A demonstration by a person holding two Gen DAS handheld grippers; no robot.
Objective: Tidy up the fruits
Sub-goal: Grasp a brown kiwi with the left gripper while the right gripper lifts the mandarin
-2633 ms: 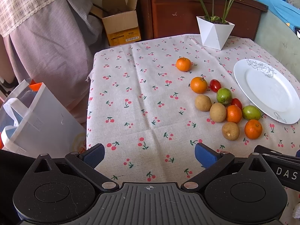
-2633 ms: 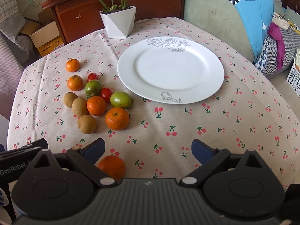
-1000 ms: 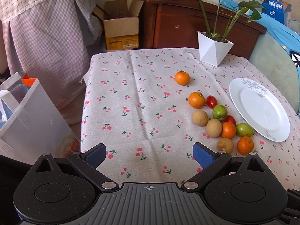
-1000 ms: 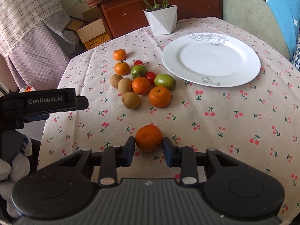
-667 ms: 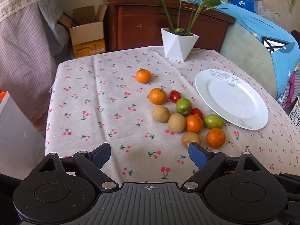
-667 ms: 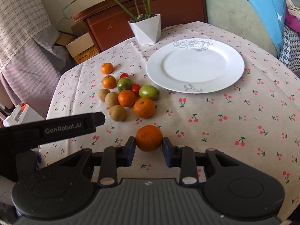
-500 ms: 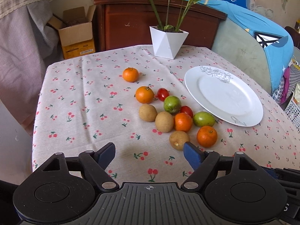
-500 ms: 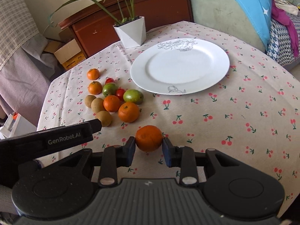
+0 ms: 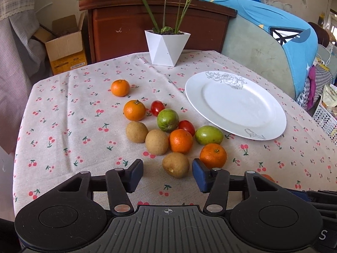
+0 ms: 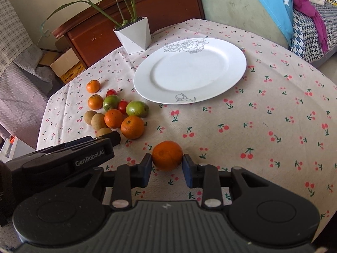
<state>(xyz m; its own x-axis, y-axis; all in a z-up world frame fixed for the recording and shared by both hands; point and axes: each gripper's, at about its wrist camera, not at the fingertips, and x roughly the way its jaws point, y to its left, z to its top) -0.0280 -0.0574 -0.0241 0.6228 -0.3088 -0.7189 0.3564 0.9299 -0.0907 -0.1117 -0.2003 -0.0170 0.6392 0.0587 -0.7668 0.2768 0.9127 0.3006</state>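
A pile of oranges, brown round fruits, green fruits and red tomatoes lies on the cherry-print cloth, left of an empty white plate (image 9: 236, 105) (image 10: 189, 71). My left gripper (image 9: 167, 176) hangs low over the near end of the pile. Its jaws are closing, and the nearest brown fruit (image 9: 175, 164) sits between them with small gaps to both pads. An orange (image 9: 213, 155) lies just beyond the right finger. My right gripper (image 10: 167, 162) is shut on another orange (image 10: 167, 155), held above the cloth short of the plate.
A white faceted plant pot (image 9: 166, 48) (image 10: 134, 38) stands at the back of the table before a wooden cabinet (image 9: 147, 27). A cardboard box (image 9: 65, 46) sits on the floor at left. A blue-covered sofa (image 9: 273, 42) borders the right. The left tool's black housing (image 10: 69, 160) crosses the right view.
The left gripper swung right and down to the fruit pile and its jaws narrowed around the brown fruit. The right gripper kept its orange and rolled slightly toward the plate.
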